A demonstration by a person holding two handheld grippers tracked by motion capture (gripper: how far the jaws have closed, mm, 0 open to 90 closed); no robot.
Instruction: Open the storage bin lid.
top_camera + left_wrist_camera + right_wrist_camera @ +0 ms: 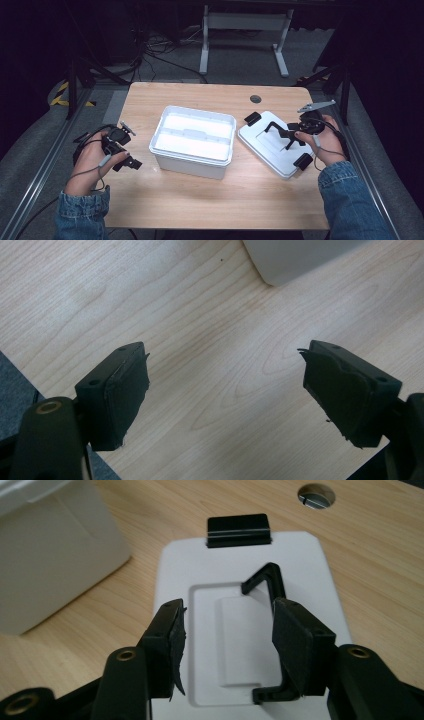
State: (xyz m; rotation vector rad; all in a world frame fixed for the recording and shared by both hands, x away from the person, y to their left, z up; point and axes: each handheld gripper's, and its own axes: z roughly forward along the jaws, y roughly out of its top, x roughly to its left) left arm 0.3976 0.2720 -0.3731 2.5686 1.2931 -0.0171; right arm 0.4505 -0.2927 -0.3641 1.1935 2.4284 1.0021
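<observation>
Lid (272, 144) lies flat on the tabletop (210, 197), right of the box (193, 140). Right claw (227, 647) hangs half open over its black handle (272, 587) (gripping nothing). Left claw (225, 395) gapes wide, empty.

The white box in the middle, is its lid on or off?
Off. The white box is open on top, and its lid lies flat on the table beside it.

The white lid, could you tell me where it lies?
In the high view, the white lid lies flat on the table's right side, beside the open white box, under the right gripper.
</observation>
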